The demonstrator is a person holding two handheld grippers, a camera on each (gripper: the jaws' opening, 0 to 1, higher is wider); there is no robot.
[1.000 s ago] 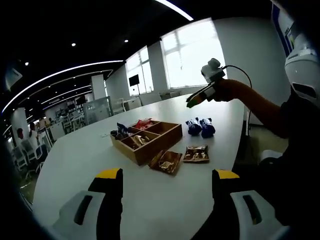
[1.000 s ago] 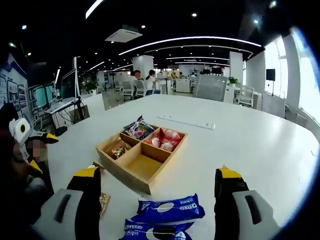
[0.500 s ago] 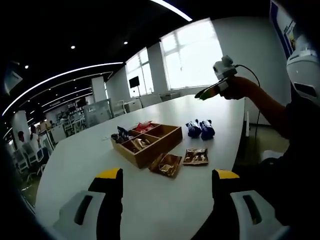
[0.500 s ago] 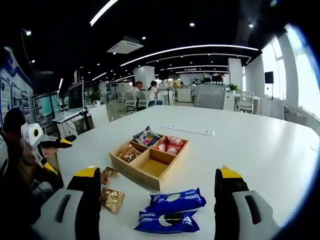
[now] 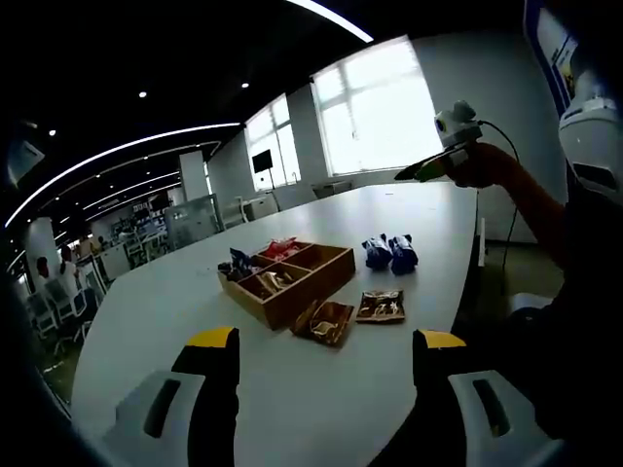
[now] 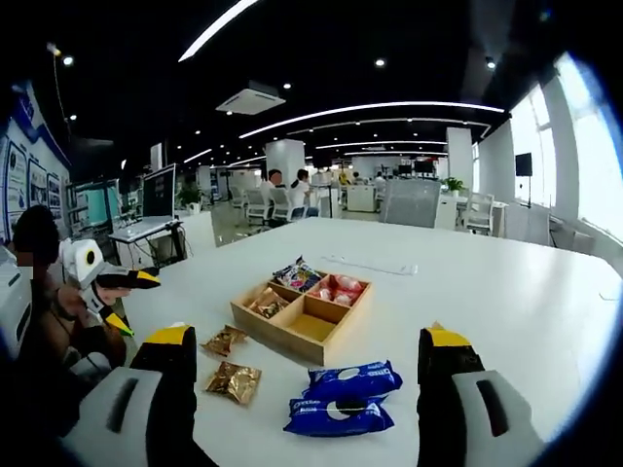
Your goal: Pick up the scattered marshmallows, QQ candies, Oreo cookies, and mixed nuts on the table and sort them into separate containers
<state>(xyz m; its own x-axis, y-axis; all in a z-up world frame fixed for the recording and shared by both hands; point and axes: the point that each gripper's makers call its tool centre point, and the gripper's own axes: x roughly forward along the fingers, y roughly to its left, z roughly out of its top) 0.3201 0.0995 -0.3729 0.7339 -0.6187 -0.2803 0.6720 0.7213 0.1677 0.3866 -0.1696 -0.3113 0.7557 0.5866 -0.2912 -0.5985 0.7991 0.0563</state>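
Worktop (image 6: 506, 292): smooth, white, rounded edge.
Wooden tray (image 6: 304, 315): four compartments, three filled.
Oreo packs (image 6: 346, 399): glossy blue, beside tray.
Nut packets (image 6: 232, 381): crinkled gold foil.
Left gripper (image 5: 321, 341), right gripper (image 6: 304, 342): jaws wide, empty, above the worktop.

The white table (image 6: 506, 292) carries a wooden tray (image 6: 304, 326), two blue Oreo packs (image 6: 343, 399) and two gold nut packets (image 6: 229, 365).

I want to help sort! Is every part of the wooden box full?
No. In the wooden box, three compartments hold packets; the compartment nearest the Oreo packs is empty.
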